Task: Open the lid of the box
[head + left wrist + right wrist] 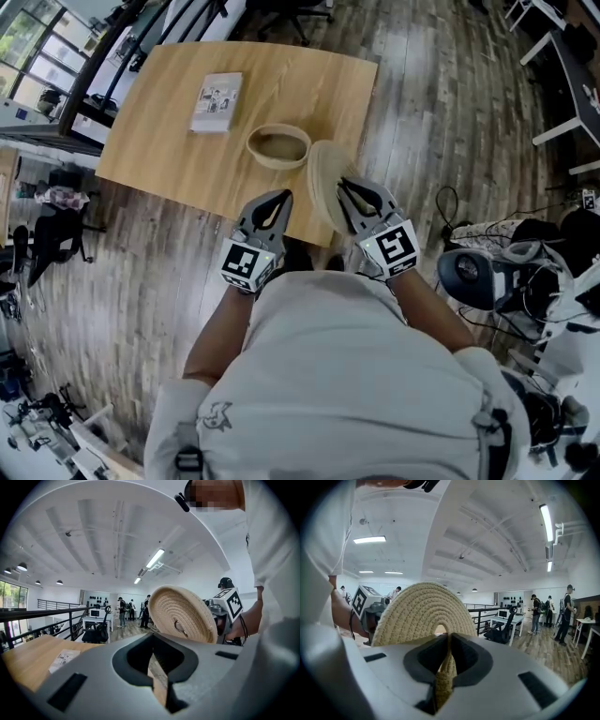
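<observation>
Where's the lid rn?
Head view: the woven lid is clamped on edge in the right gripper, just right of the open basket on the table.

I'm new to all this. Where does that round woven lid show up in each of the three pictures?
Head view: the woven lid is at centre, on edge, pinched by the right gripper, just right of the open box.
Left gripper view: the lid is right of centre, above the jaws.
Right gripper view: the lid is at centre, its rim clamped between the jaws.
Shared landmark: the person's pale shirt.
</observation>
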Tool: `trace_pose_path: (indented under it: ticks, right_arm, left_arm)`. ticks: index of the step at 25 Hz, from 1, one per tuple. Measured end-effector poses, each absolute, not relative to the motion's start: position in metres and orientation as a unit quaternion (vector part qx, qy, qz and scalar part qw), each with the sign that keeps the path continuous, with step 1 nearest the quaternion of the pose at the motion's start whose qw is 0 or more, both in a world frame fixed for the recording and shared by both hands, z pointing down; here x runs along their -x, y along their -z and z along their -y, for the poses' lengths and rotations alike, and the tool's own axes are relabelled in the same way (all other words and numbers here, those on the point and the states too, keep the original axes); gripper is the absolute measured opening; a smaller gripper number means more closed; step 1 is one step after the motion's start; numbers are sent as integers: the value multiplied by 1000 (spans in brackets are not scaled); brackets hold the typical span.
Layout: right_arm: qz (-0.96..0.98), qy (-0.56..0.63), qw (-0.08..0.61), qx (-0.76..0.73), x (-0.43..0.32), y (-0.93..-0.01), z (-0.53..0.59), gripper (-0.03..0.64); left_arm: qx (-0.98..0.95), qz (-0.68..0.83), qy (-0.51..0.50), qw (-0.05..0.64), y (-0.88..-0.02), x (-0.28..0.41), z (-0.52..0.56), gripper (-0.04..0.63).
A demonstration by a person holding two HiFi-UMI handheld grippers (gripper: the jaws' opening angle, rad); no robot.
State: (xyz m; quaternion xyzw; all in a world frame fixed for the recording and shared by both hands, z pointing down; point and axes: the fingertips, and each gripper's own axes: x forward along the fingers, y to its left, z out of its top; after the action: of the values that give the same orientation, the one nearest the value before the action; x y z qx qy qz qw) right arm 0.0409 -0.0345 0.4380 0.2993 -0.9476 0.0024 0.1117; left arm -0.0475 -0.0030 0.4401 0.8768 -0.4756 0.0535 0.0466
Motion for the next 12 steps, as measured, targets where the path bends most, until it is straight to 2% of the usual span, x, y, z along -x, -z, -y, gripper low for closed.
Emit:
trace_pose_path:
  ticks: [12]
  right_arm:
    - [951,1,95,-294,-55,-431,2,32]
  left_arm:
    - [-870,490,-50,26,-421,50,-40,6]
